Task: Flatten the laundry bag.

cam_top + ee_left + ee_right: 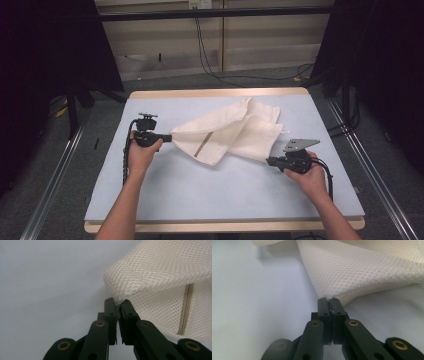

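Cream honeycomb-mesh bag with beige zip stripe, pale blue table, black fingers

Both forearms come in from the bottom edge of the high view, bare and angled slightly inward. The left hand wraps the handle of the left gripper, which lies level and points toward three o'clock. Its jaws are pinched together at the tips, a thin slit left farther back. The right hand grips the right gripper, which points toward nine o'clock, its grey plate on top. Its jaws are pressed tight along their full length. The two grippers face each other, well apart.
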`<state>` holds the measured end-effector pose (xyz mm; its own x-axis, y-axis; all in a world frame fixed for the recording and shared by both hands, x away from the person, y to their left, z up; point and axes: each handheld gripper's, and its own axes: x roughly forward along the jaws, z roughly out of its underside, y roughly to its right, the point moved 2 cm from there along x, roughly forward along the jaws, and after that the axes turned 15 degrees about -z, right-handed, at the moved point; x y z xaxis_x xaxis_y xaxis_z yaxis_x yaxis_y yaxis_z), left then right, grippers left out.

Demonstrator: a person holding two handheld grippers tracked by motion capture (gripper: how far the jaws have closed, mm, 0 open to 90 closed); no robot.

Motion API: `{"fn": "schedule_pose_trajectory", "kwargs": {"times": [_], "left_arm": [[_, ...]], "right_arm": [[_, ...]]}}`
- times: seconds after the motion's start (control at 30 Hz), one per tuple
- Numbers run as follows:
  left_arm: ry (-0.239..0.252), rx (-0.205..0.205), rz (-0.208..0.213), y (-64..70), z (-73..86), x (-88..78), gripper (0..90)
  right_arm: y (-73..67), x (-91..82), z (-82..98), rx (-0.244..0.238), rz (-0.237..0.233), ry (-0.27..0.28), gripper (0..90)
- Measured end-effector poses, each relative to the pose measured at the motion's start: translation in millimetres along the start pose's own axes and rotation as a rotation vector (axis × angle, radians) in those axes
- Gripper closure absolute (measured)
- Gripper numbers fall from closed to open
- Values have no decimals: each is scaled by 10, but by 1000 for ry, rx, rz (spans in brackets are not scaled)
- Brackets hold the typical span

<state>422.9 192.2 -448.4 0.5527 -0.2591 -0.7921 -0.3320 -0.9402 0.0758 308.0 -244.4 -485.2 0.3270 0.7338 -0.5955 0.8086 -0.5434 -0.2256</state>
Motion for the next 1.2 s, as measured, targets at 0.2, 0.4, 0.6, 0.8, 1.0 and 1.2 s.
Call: {"fn": "schedule_pose_trajectory", "kwargs": {"times": [0.2, 0.4, 0.6, 0.8, 1.0, 1.2], "left_arm": [[-16, -11, 1, -46, 2, 30, 853], [-23, -17, -4, -69, 17, 46, 853], [-32, -15, -10, -81, 22, 76, 851], [-39, -10, -10, -60, 32, 82, 848], [-37, -9, -15, -72, 31, 85, 845], [-44, -21, -28, -90, 22, 144, 837]], "right_arm": [[21, -3, 11, -4, 7, -4, 887], [53, -21, 28, -3, 30, -15, 898], [90, -57, 49, 8, 46, -13, 900], [48, -21, 37, 4, 22, -20, 874], [8, 20, 34, 10, 14, -40, 757], [-19, 84, 5, 14, 19, -30, 671]]}}
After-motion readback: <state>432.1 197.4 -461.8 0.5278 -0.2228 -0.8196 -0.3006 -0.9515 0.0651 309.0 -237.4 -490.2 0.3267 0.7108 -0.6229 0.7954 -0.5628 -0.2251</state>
